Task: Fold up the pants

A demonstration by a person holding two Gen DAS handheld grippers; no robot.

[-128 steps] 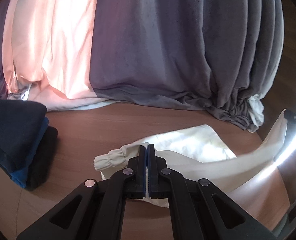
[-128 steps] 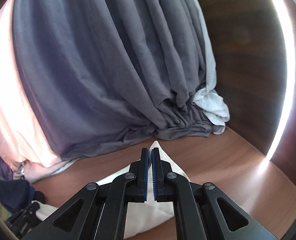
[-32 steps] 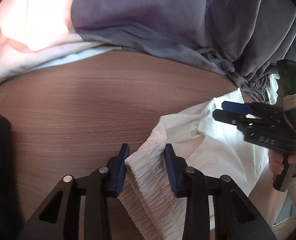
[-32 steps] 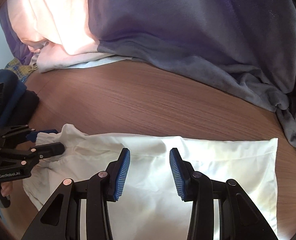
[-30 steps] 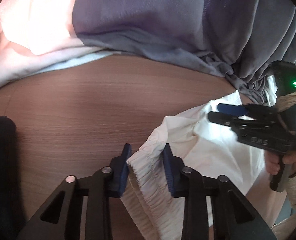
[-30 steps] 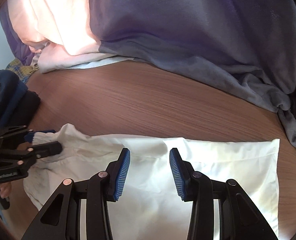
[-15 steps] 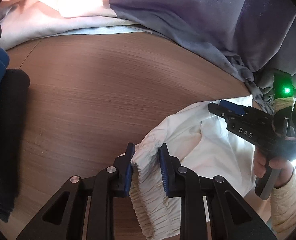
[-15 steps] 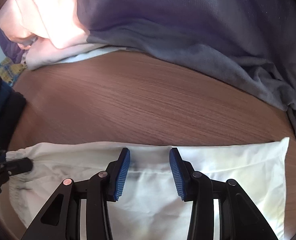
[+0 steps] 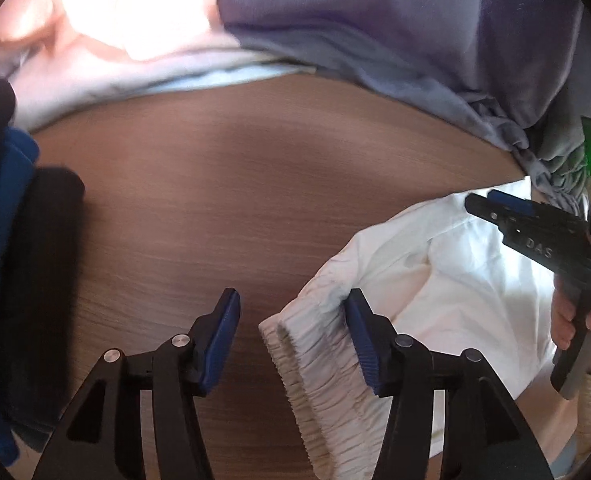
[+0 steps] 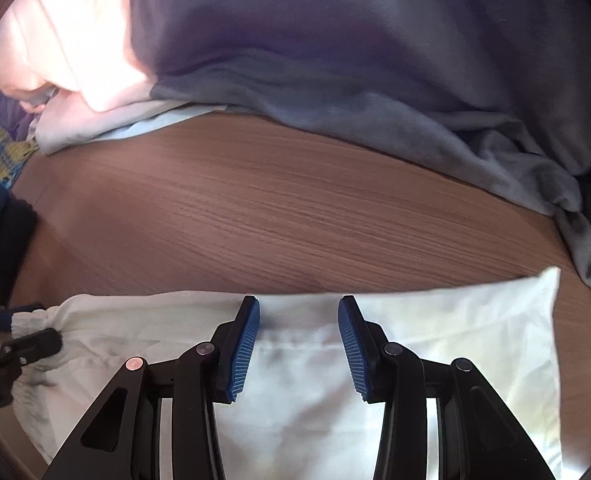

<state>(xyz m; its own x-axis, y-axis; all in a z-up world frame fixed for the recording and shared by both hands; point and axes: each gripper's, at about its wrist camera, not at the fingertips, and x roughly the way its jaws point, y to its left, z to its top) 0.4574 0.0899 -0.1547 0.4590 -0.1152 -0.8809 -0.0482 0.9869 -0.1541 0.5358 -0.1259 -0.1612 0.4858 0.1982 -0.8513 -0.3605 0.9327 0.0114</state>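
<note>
The white pants (image 10: 435, 344) lie folded in a long band on the wooden table (image 10: 295, 208). Their gathered elastic waistband (image 9: 319, 356) lies between the fingers of my left gripper (image 9: 293, 334), which is open, with the band against its right finger. My right gripper (image 10: 299, 332) is open and hovers over the middle of the far edge of the pants. In the left wrist view the right gripper (image 9: 495, 206) shows at the right, above the cloth. In the right wrist view the left gripper (image 10: 27, 334) shows at the waistband end.
Grey and pink curtains (image 10: 335, 80) hang down onto the far side of the table. A stack of dark blue and black folded clothes (image 9: 19, 264) sits at the left. A patterned yellow cloth (image 10: 3, 156) shows at the far left.
My left gripper has opened wide and let go of the waistband, which now lies on the table. The right gripper stays open over the pants and has barely moved.
</note>
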